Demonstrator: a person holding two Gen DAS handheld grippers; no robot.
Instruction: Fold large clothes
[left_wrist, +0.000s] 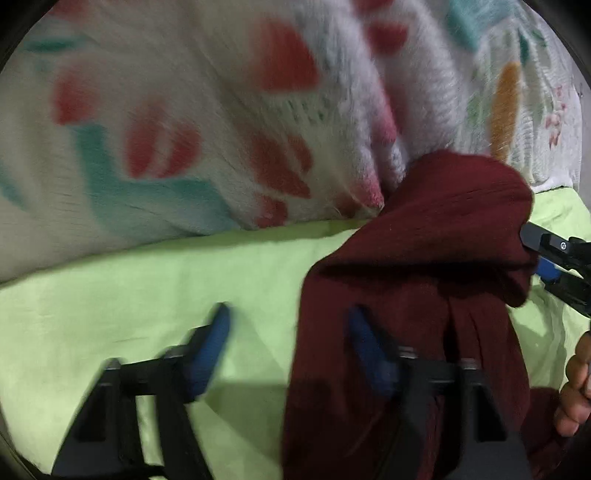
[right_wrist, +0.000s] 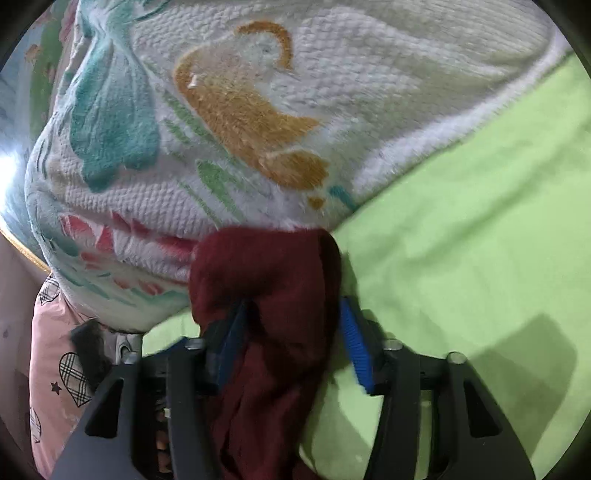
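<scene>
Green sheet (right_wrist: 480, 229); R tool (right_wrist: 291, 332) clamps maroon garment (right_wrist: 266, 280); L tool (left_wrist: 288, 325) open.

Both fisheye views are being bent hard at the rims and ringed by black corners. The left wrist view is being smeared by motion blur across the patterned blanket (left_wrist: 207, 122), while the weave is being held sharper in the right. Soft shadows are being thrown onto the green sheet (right_wrist: 480, 229), and white glare is being blown out at the right view's left edge.
</scene>
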